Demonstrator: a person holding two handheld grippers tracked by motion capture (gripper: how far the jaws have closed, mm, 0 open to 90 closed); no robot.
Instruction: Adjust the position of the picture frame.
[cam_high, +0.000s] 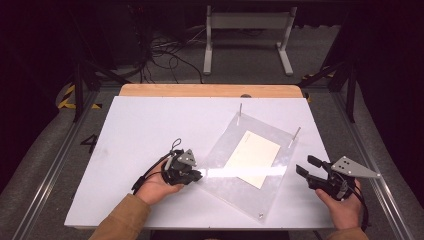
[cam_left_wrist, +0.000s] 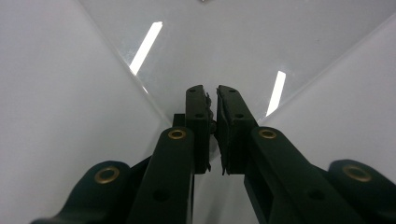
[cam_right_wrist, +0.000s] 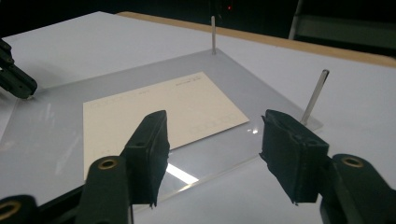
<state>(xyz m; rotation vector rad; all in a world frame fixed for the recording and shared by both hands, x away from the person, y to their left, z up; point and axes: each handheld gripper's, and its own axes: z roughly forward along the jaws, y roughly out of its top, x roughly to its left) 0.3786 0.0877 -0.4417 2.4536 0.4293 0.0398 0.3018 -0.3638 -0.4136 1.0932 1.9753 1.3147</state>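
Observation:
A clear acrylic plate (cam_high: 225, 186) (cam_right_wrist: 51, 140) (cam_left_wrist: 224, 42) lies turned at an angle on the white table (cam_high: 140, 130). A cream card (cam_high: 252, 158) (cam_right_wrist: 140, 105) lies flat on it. Two thin metal pins (cam_high: 240, 111) (cam_high: 296, 135) (cam_right_wrist: 213, 35) (cam_right_wrist: 315, 98) stand upright at its far corners, and a small screw (cam_high: 260, 215) sits at its near corner. My left gripper (cam_high: 199, 176) (cam_left_wrist: 212, 91) (cam_right_wrist: 18, 85) is shut, its tips at the plate's left corner; I cannot tell whether anything is pinched. My right gripper (cam_high: 306, 165) (cam_right_wrist: 215, 126) stands open just off the plate's right edge, holding nothing.
A wooden strip (cam_high: 210, 90) runs along the table's far edge. Beyond it, on the dark floor, are a white stand (cam_high: 247, 30) and loose cables (cam_high: 165, 50). Bare white table surface lies to the left and behind the plate.

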